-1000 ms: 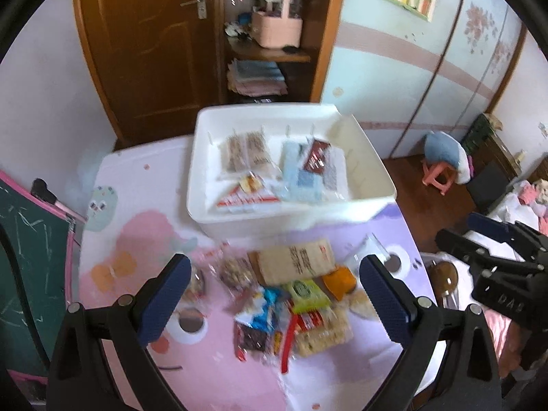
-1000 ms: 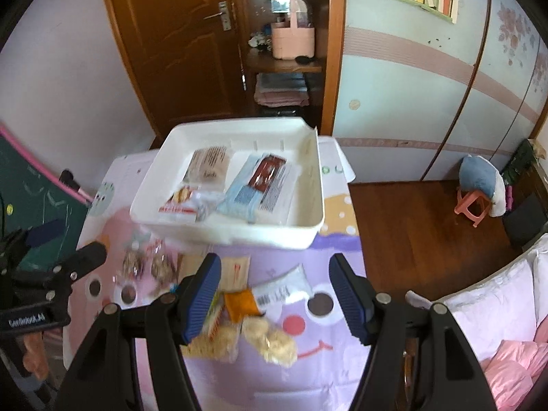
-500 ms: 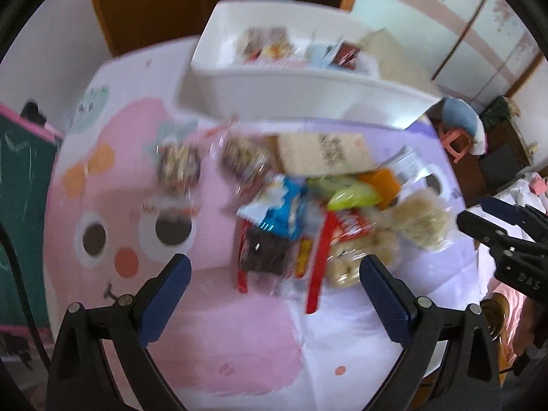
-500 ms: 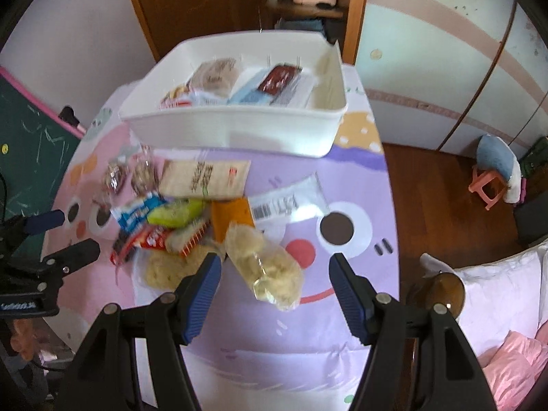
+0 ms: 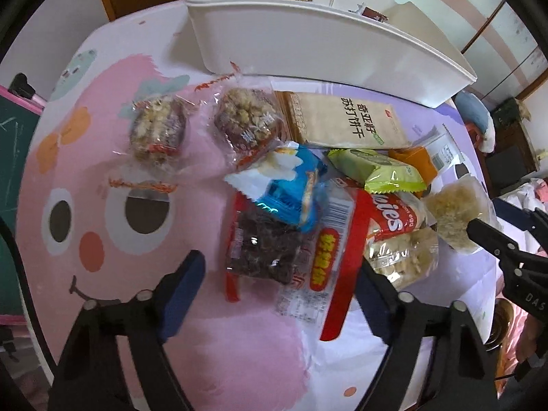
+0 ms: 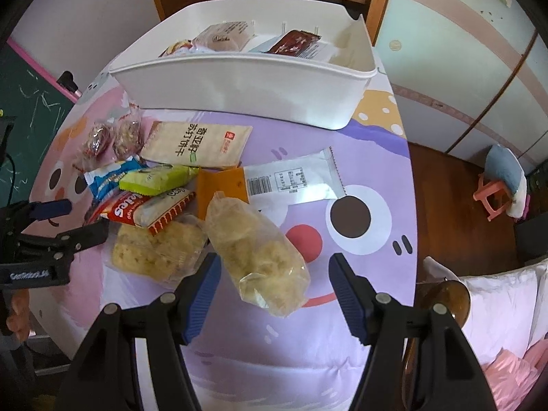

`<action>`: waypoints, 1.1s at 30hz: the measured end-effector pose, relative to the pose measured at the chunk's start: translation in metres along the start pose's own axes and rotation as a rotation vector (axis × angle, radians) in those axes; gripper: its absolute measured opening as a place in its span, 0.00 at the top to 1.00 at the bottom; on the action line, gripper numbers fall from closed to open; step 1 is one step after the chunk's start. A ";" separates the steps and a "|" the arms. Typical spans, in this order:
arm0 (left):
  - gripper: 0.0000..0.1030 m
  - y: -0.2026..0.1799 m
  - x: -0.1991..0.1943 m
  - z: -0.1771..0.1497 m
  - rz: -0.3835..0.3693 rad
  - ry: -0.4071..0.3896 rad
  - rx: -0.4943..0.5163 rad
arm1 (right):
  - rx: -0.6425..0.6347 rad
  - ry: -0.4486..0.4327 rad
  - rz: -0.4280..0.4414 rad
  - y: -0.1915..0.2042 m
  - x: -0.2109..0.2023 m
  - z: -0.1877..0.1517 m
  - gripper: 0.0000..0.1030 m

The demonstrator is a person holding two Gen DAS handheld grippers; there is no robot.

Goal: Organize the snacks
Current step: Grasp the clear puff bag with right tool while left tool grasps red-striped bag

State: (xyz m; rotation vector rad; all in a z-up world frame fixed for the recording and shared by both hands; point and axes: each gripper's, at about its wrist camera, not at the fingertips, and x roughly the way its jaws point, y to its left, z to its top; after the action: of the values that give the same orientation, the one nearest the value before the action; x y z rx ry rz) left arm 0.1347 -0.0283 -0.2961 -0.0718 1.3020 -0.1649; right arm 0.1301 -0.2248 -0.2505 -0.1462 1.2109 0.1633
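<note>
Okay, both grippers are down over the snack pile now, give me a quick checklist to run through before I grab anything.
1. Right gripper open: ok, jaws spread wide.
2. Right target between the jaws: ok, the clear bag of pale puffed snacks lies between the blue pads.
3. Left gripper open: ok, holding nothing.
4. Left target singled out: not ok, the dark snack pack lies under the blue packet and against the red-edged pack.
5. Space in the white bin: ok, its right end looks free.
6. Grippers clear of each other: cannot tell; the right one's tip sits near the pile's right edge in the left view.
</note>
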 end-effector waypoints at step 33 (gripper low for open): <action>0.83 0.009 -0.089 -0.008 0.061 -0.135 -0.029 | 0.031 -0.084 0.159 0.007 -0.053 -0.005 0.64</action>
State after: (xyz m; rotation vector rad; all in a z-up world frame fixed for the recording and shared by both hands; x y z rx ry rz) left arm 0.1052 -0.0044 -0.2152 -0.0667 1.1704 -0.0870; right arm 0.1055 -0.2217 -0.2028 -0.0155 1.1407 0.2862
